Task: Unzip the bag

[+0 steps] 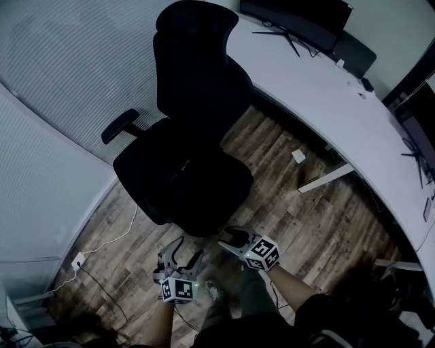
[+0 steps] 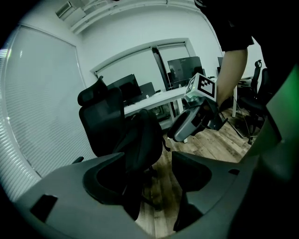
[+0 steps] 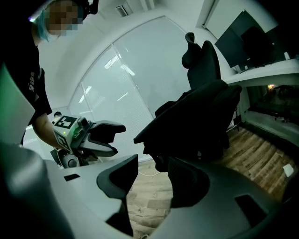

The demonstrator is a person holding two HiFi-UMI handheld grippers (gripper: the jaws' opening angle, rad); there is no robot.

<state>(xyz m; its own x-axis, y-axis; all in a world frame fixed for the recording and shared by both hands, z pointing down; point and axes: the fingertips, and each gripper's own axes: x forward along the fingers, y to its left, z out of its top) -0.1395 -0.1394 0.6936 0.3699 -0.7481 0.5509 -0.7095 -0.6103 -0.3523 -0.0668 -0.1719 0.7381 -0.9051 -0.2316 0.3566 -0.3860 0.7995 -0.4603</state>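
A black office chair [image 1: 187, 136] stands on a wood-plank floor [image 1: 319, 224], its back toward a long white desk [image 1: 340, 102] that curves along the right and carries a dark monitor [image 1: 296, 17] at its far end. Pale slatted blinds [image 1: 61, 68] cover the left wall. Near their base, a white cable [image 1: 112, 238] runs across the floor to a socket [image 1: 78, 259].

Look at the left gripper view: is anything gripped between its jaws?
No, the left gripper has its jaws apart, with bare wooden floor showing through the gap.

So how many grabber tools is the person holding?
2. The left gripper is low in the middle, the right gripper just right of it, both in front of the black chair.
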